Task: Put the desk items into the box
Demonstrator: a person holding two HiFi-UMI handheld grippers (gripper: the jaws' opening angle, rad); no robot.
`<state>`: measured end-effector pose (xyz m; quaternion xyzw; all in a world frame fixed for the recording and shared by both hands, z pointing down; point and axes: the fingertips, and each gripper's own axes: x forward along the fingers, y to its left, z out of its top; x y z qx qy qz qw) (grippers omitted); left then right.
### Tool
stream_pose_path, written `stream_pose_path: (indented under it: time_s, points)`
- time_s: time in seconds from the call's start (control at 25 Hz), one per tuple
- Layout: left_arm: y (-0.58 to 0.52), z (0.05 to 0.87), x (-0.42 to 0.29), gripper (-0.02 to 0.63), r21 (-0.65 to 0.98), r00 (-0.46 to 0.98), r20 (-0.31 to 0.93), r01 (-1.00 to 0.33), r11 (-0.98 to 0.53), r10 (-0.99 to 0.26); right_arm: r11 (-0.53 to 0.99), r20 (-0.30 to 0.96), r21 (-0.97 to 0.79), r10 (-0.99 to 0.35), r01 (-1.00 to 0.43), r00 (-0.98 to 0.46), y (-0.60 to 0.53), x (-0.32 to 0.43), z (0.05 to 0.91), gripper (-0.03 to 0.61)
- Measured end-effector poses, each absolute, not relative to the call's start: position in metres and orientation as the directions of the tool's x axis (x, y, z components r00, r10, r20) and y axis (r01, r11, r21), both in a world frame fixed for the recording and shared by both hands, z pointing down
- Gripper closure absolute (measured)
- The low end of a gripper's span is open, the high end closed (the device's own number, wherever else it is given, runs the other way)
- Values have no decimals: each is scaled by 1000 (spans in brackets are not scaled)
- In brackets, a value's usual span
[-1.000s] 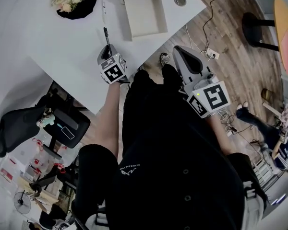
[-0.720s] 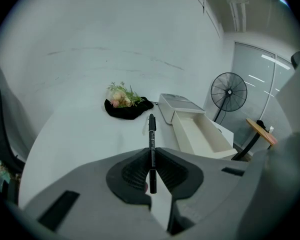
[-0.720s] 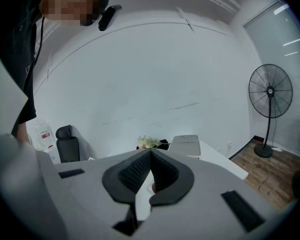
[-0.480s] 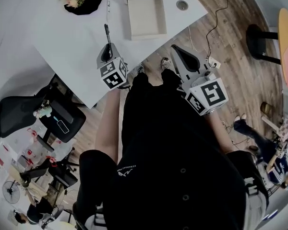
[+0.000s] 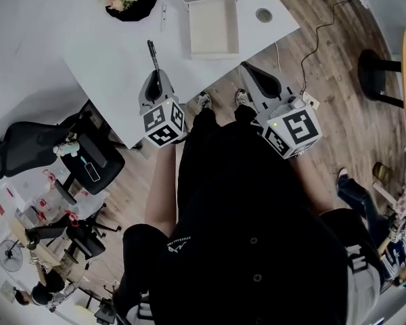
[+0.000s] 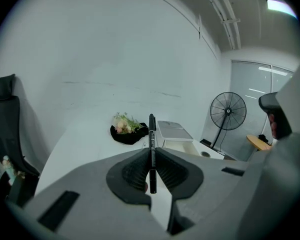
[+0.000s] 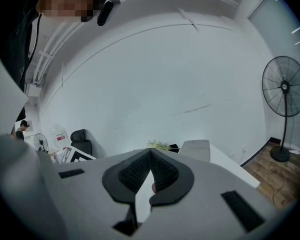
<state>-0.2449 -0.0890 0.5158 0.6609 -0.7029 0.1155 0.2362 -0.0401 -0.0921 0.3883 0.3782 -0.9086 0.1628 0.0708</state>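
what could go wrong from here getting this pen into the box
The left gripper pinches the black pen near its rear end, so most of it sticks out past the jaws; it may pivot or slip on the way. The open box is narrow and sits near the table edge, so a pen released off-line could catch the rim and roll to the floor.

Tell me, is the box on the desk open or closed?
Open: the box shows its bare, pale inside from above, with no lid over it.
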Motion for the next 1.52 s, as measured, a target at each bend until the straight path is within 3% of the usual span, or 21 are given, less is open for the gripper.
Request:
stream_pose_path:
  time_s: [0.68, 1.16, 1.52]
  points:
    - [-43, 428, -197, 569, 113, -101, 339, -983, 148, -935, 777, 204, -248, -542, -579, -815, -106, -24, 377, 580]
    - [-24, 424, -168, 569, 114, -137, 335, -976, 185, -932, 811, 201, -251, -491, -529, -848, -108, -18, 378, 580]
    - [-43, 422, -163, 569, 100, -70, 324, -989, 108, -943, 790, 207, -251, -521, -559, -828, -109, -18, 379, 580]
